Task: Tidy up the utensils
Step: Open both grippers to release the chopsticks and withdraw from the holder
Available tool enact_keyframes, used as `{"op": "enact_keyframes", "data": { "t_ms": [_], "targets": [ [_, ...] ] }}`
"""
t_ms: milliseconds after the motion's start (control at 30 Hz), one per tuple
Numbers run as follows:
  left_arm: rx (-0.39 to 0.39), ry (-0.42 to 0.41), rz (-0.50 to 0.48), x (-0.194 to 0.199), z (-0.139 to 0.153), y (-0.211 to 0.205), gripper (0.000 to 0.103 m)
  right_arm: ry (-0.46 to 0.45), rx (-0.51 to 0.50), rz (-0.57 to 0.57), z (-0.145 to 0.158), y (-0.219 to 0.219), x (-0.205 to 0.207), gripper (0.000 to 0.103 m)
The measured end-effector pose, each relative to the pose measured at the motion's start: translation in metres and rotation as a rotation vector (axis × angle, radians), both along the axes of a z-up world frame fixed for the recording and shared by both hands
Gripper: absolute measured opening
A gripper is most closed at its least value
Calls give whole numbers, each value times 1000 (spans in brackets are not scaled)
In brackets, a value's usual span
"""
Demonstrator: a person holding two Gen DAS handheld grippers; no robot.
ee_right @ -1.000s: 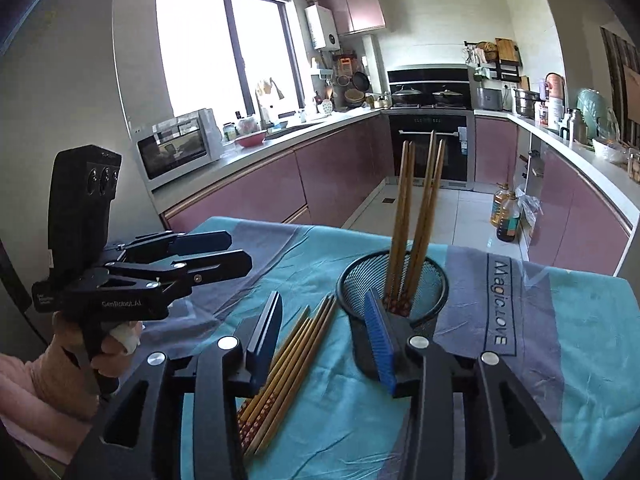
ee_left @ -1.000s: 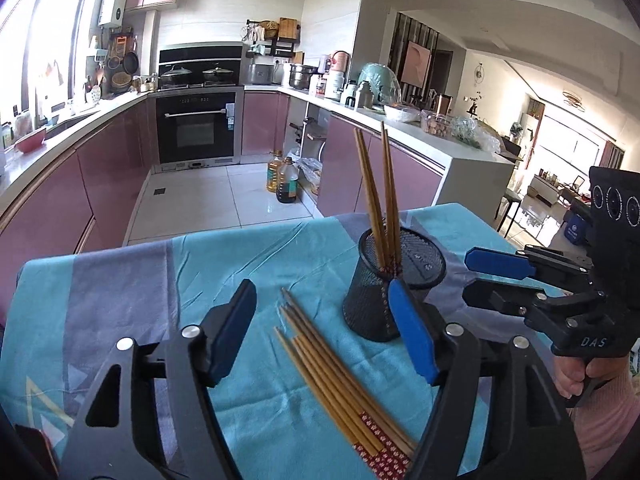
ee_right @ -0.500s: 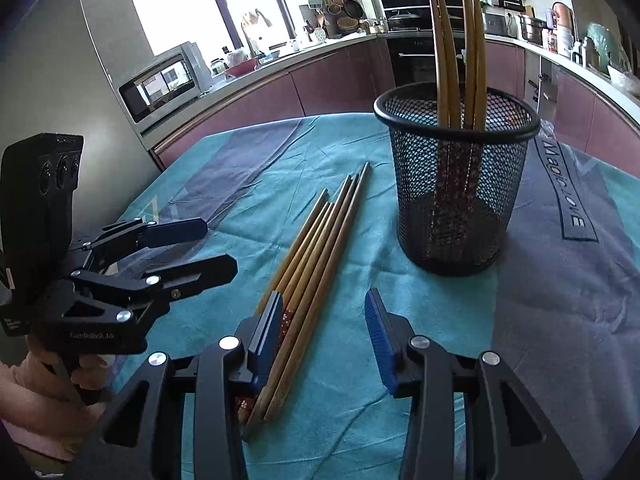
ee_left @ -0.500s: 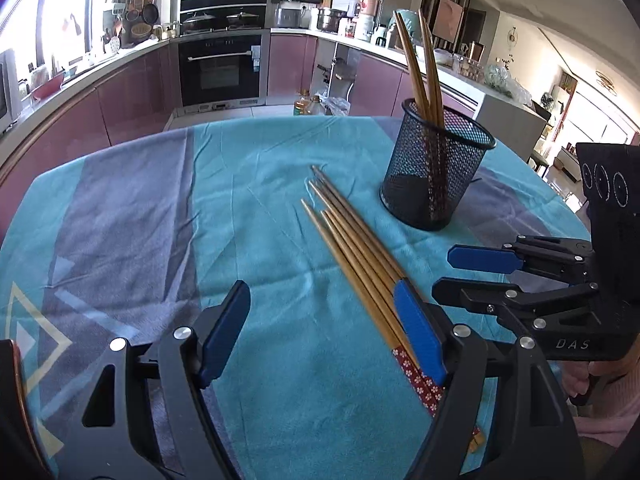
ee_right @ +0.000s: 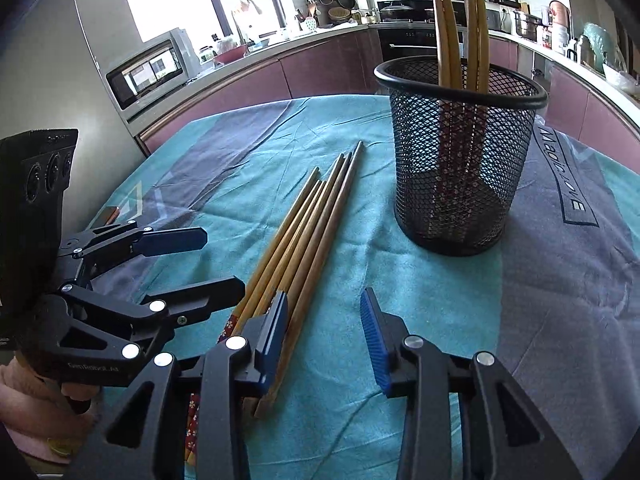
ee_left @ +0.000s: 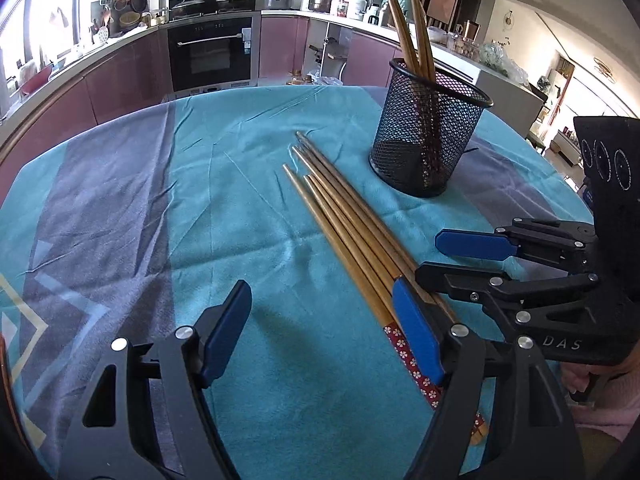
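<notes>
Several wooden chopsticks (ee_left: 344, 224) with red patterned ends lie in a bundle on the teal tablecloth (ee_left: 224, 200); they also show in the right wrist view (ee_right: 304, 248). A black mesh cup (ee_left: 428, 136) stands upright behind them and holds several chopsticks; it shows in the right wrist view too (ee_right: 460, 160). My left gripper (ee_left: 320, 332) is open and empty, low over the cloth, its right finger over the bundle's near ends. My right gripper (ee_right: 324, 340) is open and empty, its left finger beside the bundle's near ends. Each gripper appears in the other's view.
The table's far edge (ee_left: 120, 120) curves round behind the cloth. Purple kitchen cabinets, an oven (ee_left: 212, 56) and a microwave (ee_right: 148, 72) stand beyond it. A grey band with lettering (ee_right: 568, 184) crosses the cloth right of the cup.
Both grippers have dropped lower and closer to the cloth, coming nearer the patterned ends of the loose chopsticks. Both stay open. The cup and chopsticks have not moved.
</notes>
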State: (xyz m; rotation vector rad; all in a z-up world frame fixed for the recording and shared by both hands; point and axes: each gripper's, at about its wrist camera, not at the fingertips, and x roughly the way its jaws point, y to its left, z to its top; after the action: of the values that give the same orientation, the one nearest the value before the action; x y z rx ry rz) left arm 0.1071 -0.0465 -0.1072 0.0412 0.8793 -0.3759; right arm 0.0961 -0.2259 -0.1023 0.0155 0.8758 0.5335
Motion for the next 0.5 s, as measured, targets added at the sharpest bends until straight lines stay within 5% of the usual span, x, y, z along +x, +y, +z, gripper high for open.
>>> {"op": "enact_keyframes", "data": {
  "t_ms": [500],
  "targets": [
    [47, 9, 0, 6, -7, -4, 61, -9, -41, -18, 0, 2, 1, 34]
  ]
}}
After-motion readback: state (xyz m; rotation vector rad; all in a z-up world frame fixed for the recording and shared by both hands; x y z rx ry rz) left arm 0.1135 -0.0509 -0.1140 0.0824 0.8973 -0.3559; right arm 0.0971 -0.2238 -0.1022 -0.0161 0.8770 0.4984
